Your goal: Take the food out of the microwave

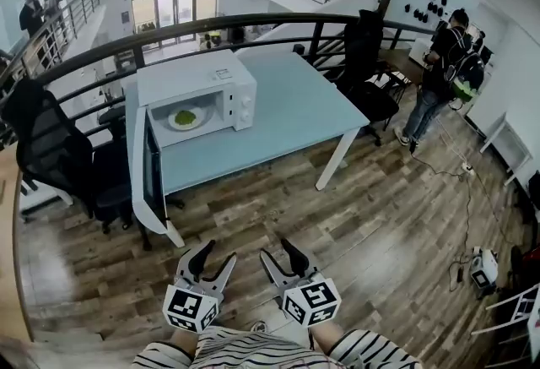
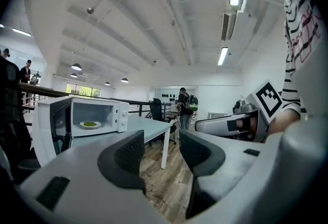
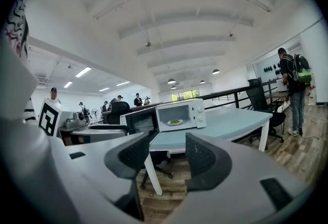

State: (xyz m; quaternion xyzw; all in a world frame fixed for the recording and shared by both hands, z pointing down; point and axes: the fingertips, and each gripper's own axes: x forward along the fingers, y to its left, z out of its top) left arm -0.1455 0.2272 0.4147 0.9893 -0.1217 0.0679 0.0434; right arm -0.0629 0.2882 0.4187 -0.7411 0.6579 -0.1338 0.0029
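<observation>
A white microwave (image 1: 221, 87) stands on the pale blue table (image 1: 295, 114), its door (image 1: 153, 177) swung wide open to the left. Inside sits a white plate of green food (image 1: 186, 117), also seen as the plate (image 2: 90, 124) in the left gripper view and the plate (image 3: 175, 122) in the right gripper view. My left gripper (image 1: 216, 256) and right gripper (image 1: 278, 254) hover side by side over the wooden floor, well short of the table. Both are open with nothing between their fingers.
Black office chairs (image 1: 59, 160) stand left of the table, another chair (image 1: 364, 63) behind its right end. A dark railing (image 1: 253, 21) curves behind. A person with a backpack (image 1: 439, 76) stands at the right. Cables and a small device (image 1: 483, 268) lie on the floor.
</observation>
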